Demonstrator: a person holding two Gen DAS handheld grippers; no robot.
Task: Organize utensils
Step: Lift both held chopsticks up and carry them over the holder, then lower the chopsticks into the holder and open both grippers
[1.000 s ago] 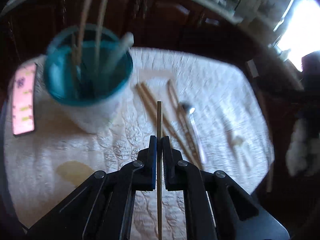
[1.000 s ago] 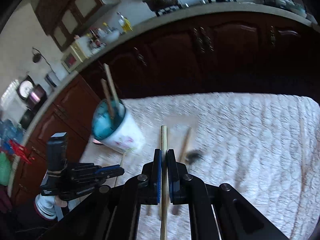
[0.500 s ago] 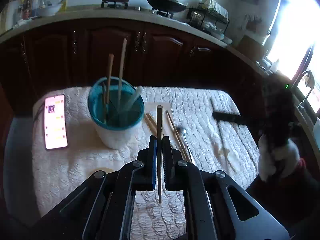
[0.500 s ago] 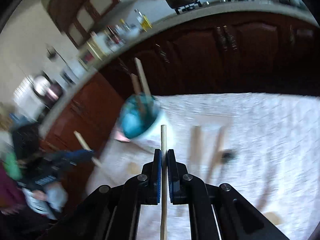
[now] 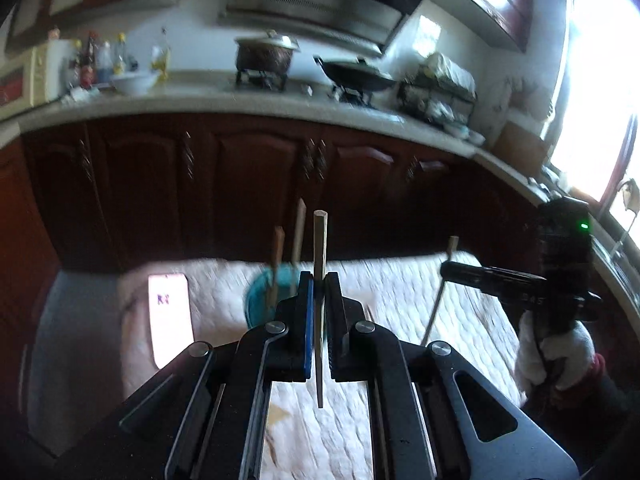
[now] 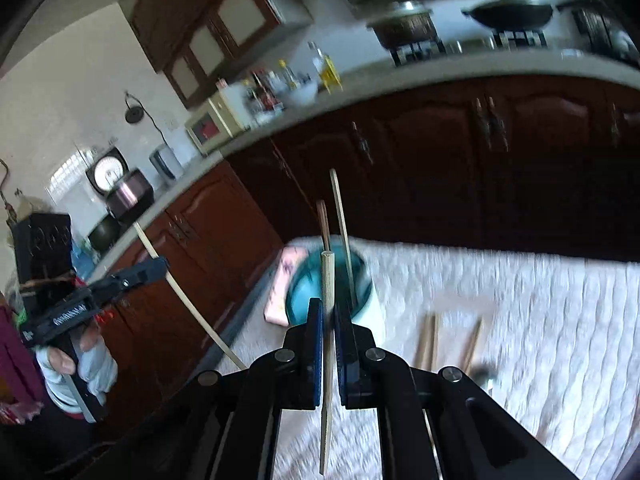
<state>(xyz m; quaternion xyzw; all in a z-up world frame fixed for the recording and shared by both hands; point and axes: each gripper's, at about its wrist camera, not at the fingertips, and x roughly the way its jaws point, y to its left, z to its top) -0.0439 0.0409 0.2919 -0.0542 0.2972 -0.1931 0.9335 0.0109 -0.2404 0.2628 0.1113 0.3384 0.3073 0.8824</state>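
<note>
My left gripper point(image 5: 318, 284) is shut on a wooden chopstick point(image 5: 320, 240), held upright above the table, in line with the teal-lined white cup point(image 5: 258, 300), which holds two chopsticks. My right gripper point(image 6: 328, 312) is shut on another chopstick point(image 6: 327, 280), raised in front of the same cup point(image 6: 360, 300). Each gripper shows in the other's view, the right one point(image 5: 460, 270) and the left one point(image 6: 156, 266), each with its chopstick. Loose chopsticks point(image 6: 430, 338) and a spoon point(image 6: 486, 372) lie on the white quilted cloth point(image 6: 540, 320).
A lit phone point(image 5: 168, 312) lies on the cloth left of the cup. Dark wooden cabinets point(image 5: 260, 176) and a counter with pots stand behind the table. A bright window point(image 5: 600, 80) is at the right.
Both grippers have risen and tilted up with their chopsticks, so the cup sits lower and farther in view. The right gripper has moved nearer to the cup.
</note>
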